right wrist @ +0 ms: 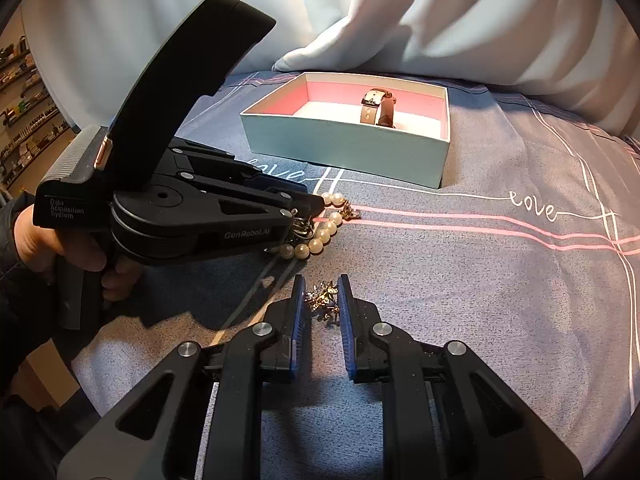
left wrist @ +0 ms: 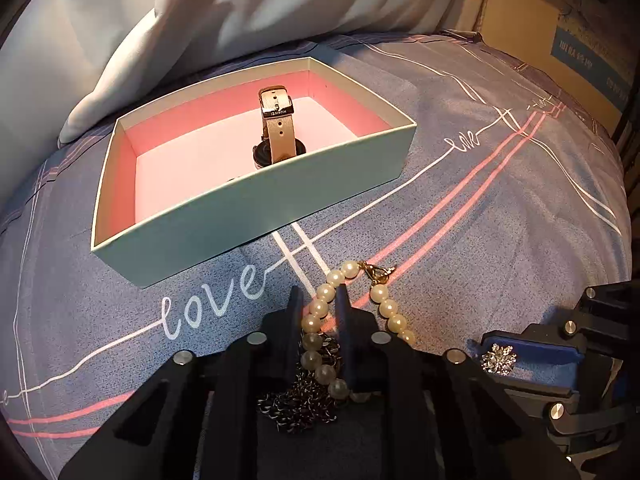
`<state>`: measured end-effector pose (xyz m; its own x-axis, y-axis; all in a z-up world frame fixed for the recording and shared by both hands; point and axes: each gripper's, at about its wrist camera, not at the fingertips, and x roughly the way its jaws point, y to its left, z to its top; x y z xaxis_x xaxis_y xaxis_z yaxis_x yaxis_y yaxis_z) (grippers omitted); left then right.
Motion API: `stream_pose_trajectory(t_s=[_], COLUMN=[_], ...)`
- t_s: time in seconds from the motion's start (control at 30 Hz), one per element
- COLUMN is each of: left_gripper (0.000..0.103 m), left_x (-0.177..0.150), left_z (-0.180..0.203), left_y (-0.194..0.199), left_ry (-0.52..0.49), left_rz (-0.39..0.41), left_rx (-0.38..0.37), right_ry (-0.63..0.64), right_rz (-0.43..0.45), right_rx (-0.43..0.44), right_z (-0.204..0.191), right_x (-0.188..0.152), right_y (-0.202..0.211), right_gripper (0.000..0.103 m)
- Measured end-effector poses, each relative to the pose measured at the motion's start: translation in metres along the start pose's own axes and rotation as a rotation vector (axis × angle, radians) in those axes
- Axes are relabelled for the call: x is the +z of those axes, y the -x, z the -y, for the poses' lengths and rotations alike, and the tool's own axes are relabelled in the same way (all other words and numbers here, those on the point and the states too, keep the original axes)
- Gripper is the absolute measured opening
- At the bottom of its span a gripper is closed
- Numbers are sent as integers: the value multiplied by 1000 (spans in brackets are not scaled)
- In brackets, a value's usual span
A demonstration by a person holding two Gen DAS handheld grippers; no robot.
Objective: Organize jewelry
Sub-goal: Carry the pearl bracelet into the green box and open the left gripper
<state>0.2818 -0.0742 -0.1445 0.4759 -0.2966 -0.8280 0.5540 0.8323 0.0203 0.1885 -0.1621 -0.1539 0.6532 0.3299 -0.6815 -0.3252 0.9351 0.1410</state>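
An open box [left wrist: 280, 200] with a pink inside stands on the bed and holds a watch [left wrist: 276, 120]; both show in the right wrist view too, the box [right wrist: 344, 148] and the watch [right wrist: 376, 108]. My left gripper [left wrist: 319, 300] is low on the bed with its fingers around one side of a pearl bracelet [left wrist: 320, 320], over a dark chain [left wrist: 304, 400]. Its jaws are narrow, touching the pearls. My right gripper [right wrist: 322, 292] straddles a sparkly snowflake brooch [right wrist: 324, 300], jaws partly open. The brooch [left wrist: 498, 358] also shows in the left wrist view.
The bedspread [right wrist: 480, 280] is grey-blue with pink and white lines and "love" script. White pillows [right wrist: 440, 20] lie behind the box. A cardboard box [left wrist: 580, 40] stands at the far right. Shelves [right wrist: 24, 112] are at the far left.
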Motion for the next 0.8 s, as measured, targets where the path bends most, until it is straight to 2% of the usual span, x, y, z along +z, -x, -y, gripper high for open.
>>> stream_pose_trajectory(t_s=[0.13, 0.3, 0.53, 0.8], left_gripper=[9, 9, 10, 10], left_x=[2, 12, 28, 26], left_z=[-2, -6, -8, -11], left_y=[15, 52, 95, 100], left_ry=[32, 69, 98, 134], left_rz=[42, 130, 206, 207], left_rx=[-14, -20, 21, 31], right_ry=[10, 33, 67, 78], right_rz=[15, 72, 155, 139], right_rx=[-7, -15, -16, -4], right_z=[-1, 0, -3, -8], right_x=[4, 25, 61, 66], right_y=[3, 16, 33, 28], right_gripper=[17, 17, 17, 17])
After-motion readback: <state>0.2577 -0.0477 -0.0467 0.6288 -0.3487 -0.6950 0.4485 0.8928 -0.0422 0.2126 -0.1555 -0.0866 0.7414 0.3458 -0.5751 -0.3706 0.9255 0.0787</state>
